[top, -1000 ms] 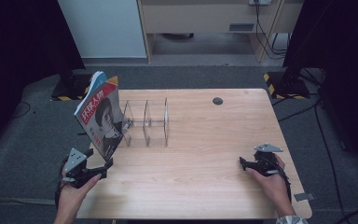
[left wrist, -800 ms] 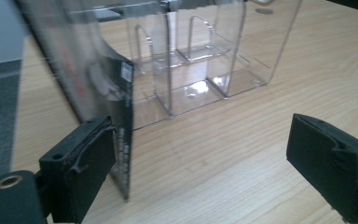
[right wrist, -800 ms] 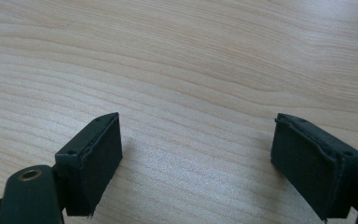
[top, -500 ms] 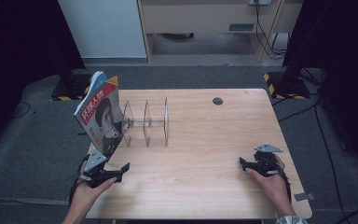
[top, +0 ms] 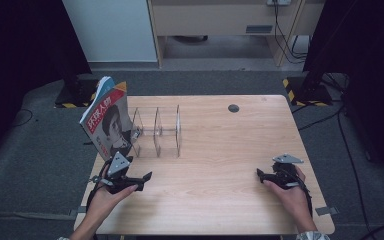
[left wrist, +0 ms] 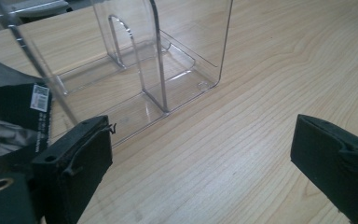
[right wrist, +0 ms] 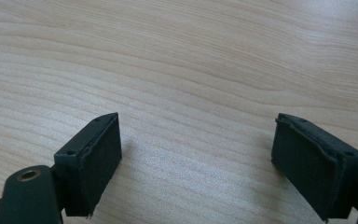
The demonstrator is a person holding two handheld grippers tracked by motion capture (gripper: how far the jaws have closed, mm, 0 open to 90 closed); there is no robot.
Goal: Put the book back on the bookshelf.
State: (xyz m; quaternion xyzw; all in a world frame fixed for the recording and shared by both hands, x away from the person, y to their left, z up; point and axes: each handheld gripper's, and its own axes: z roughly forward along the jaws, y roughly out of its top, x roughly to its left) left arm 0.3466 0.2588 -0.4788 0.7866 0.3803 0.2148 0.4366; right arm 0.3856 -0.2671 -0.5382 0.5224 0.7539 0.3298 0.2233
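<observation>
L gripper [top: 141, 178]: jaws wide apart, nothing between them but bare tabletop [top: 220, 150]. In the left gripper view the clear plastic rack [left wrist: 140, 70] sits just ahead and a bit to the L of the jaws, its near corner close to the L jaw; the magazine [left wrist: 9, 112] shows at the far L edge, behind that jaw. From the high view the magazine [top: 107, 120] stands tilted, leaning vs the L end of the rack [top: 157, 131], long axis roughly upright, cover facing the person. It lies just beyond and slightly L of the L gripper, so L hand is the nearer one by far.

R gripper [top: 262, 176]: jaws also apart, empty, resting low over the tabletop at the R side, well apart from rack and magazine.

Probably the next move is L gripper going fwd-left to the magazine's lower edge. Rack dividers stand right beside it; a sloppy reach could bump the rack or tip the magazine. Small dark round spot [top: 233, 108] far back, out of the way.
</observation>
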